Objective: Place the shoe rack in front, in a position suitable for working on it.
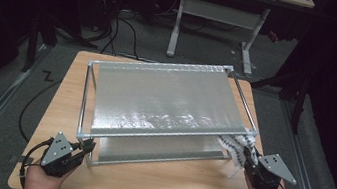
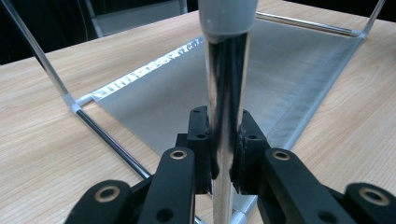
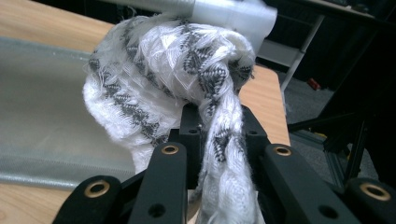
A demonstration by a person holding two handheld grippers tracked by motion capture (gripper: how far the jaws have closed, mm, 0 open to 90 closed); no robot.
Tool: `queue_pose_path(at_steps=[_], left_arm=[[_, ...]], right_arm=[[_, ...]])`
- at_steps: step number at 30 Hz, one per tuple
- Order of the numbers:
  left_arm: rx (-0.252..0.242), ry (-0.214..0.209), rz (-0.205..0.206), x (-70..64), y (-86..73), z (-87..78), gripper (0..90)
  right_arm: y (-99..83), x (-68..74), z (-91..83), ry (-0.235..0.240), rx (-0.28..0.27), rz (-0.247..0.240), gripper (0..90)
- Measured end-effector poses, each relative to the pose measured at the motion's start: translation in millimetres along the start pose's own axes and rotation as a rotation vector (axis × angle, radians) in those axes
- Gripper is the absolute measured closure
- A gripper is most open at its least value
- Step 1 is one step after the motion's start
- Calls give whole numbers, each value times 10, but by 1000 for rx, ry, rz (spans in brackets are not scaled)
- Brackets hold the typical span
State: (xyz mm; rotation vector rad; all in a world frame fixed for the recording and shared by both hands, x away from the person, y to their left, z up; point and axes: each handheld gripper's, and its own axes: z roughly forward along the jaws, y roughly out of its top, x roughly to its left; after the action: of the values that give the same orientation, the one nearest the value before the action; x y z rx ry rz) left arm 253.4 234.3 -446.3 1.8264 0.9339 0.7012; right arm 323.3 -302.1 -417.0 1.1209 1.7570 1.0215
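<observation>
A two-tier metal rack [image 1: 86, 93] with grey mesh shelves stands on the wooden table [image 1: 168, 185]. My left gripper [image 1: 82, 148] is shut on the rack's near left chrome post [image 2: 227, 116], which runs upright between the jaws. At the rack's near right corner my right gripper [image 1: 249, 162] is shut on a white cloth with a grey zigzag pattern [image 1: 235, 147]. The cloth [image 3: 173, 74] bunches up above the jaws, just under the upper shelf's edge [image 3: 224, 11].
The lower mesh shelf [image 2: 261, 79] lies close to the tabletop. Beyond the table stand a white desk frame [image 1: 177, 20] and floor cables [image 1: 115, 31]. A black stand [image 1: 299, 99] is to the right of the table.
</observation>
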Motion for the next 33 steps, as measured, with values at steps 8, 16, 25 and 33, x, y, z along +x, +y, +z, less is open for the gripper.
queue_pose_path(at_steps=[8,16,25,33], left_arm=[[2,-4,4,4,1,0,794],[3,-2,3,9,5,5,795],[8,0,9,11,11,7,794],[16,26,1,92,20,23,793]], right_arm=[[-107,5,96,10,50,1,768],[-322,26,265,46,152,12,768],[-604,47,460,95,306,-7,769],[-628,-98,375,54,305,-10,772]])
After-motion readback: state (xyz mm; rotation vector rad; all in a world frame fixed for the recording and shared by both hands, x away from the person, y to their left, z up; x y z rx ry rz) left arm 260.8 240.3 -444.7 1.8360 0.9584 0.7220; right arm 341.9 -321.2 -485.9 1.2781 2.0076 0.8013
